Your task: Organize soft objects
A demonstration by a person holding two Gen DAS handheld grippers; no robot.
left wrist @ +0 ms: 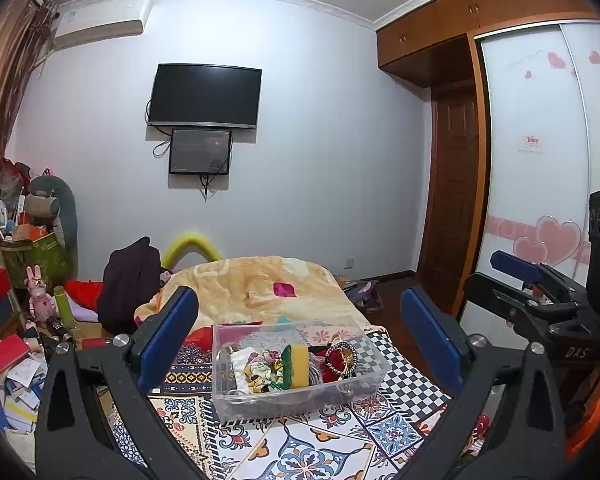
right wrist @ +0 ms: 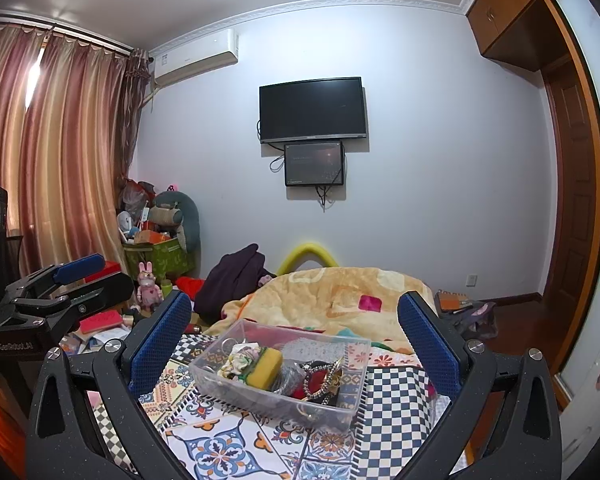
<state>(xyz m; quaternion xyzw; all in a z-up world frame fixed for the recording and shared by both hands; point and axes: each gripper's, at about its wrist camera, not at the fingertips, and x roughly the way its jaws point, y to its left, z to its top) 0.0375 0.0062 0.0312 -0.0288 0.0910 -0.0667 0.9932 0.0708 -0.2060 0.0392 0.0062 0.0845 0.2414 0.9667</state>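
Note:
A clear plastic bin (left wrist: 300, 400) (right wrist: 236, 388) sits on a patterned cloth on the bed. It holds a yellow-green sponge (left wrist: 296, 366) (right wrist: 265, 367), a floral fabric piece (left wrist: 260, 372) (right wrist: 238, 356), a red and gold item (left wrist: 340, 358) (right wrist: 320, 380) and other soft things. My left gripper (left wrist: 300, 328) is open and empty, raised in front of the bin. My right gripper (right wrist: 294, 326) is open and empty, also short of the bin. The right gripper shows at the right of the left wrist view (left wrist: 540, 292); the left gripper shows at the left of the right wrist view (right wrist: 60, 284).
A beige blanket (left wrist: 260, 284) (right wrist: 340, 296) lies beyond the bin. A dark garment (left wrist: 128, 280) (right wrist: 232, 280) hangs at the bed's left. Clutter, a green box (left wrist: 36, 256) and a pink rabbit toy (left wrist: 40, 300) fill the left floor. A wardrobe (left wrist: 540, 140) stands right.

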